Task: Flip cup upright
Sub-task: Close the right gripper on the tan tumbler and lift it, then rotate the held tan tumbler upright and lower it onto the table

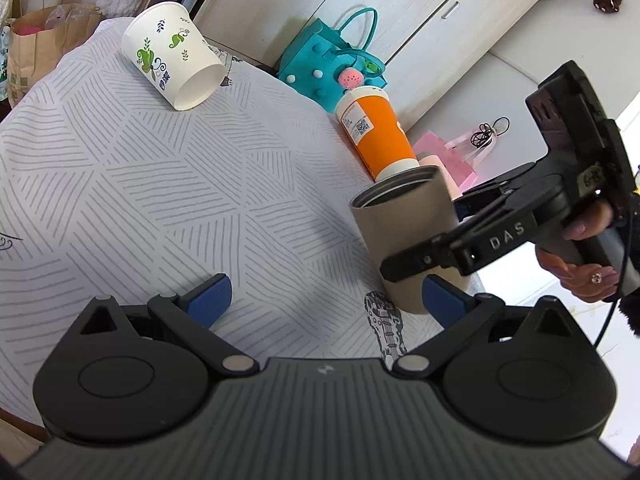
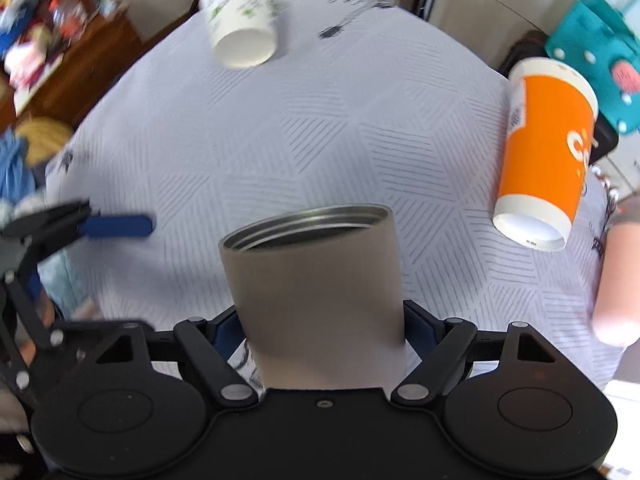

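Note:
A grey-brown metal tumbler sits between my right gripper's blue pads, mouth up and tilted slightly away. The right gripper is shut on its lower body. In the left wrist view the same tumbler stands at the table's right side with the right gripper clamped across it. My left gripper is open and empty, low over the cloth, its right pad close beside the tumbler's base. Its blue finger also shows in the right wrist view.
A white paper cup with green print lies on its side at the far end of the patterned tablecloth. An orange paper cup stands mouth down behind the tumbler. A teal bag and pink bag sit on the floor beyond the table edge.

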The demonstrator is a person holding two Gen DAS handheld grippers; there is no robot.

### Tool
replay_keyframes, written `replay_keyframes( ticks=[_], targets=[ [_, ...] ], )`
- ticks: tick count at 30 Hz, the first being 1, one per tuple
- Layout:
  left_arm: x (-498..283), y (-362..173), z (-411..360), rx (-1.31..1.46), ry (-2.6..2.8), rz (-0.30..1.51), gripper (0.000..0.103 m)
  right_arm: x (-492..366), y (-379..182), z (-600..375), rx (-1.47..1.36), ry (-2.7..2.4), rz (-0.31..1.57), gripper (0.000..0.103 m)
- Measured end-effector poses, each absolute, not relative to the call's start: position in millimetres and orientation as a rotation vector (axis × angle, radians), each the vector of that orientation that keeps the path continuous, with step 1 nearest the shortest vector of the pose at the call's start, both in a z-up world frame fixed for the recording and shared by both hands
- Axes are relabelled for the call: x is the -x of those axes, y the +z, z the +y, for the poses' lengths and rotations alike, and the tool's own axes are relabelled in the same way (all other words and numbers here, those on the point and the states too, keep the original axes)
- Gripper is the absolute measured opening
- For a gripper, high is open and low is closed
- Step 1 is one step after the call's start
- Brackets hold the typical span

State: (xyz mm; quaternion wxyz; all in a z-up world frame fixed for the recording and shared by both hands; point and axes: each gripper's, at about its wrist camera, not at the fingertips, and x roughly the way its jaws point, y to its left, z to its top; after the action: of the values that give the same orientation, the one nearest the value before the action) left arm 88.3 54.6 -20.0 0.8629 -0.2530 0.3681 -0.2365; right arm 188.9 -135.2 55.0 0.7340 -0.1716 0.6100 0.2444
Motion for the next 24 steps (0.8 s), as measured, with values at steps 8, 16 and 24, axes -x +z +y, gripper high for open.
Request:
replay_keyframes(
  ticks=[8, 16, 24],
  targets=[
    [-98, -17, 41, 0.53, -0.477, 0.792, 0.103, -180, 73, -163, 0.189, 0.611, 1.251, 0.09],
    [-123, -23, 31, 0.72, -0.521, 0.859, 0.103, -166, 91, -208, 0.089, 0.651, 1.14, 0.091],
    [-137, -28, 11, 0.774, -0.485, 0.897, 0.103, -155, 79, -220, 0.14, 0.892, 1.034, 0.091]
  ],
)
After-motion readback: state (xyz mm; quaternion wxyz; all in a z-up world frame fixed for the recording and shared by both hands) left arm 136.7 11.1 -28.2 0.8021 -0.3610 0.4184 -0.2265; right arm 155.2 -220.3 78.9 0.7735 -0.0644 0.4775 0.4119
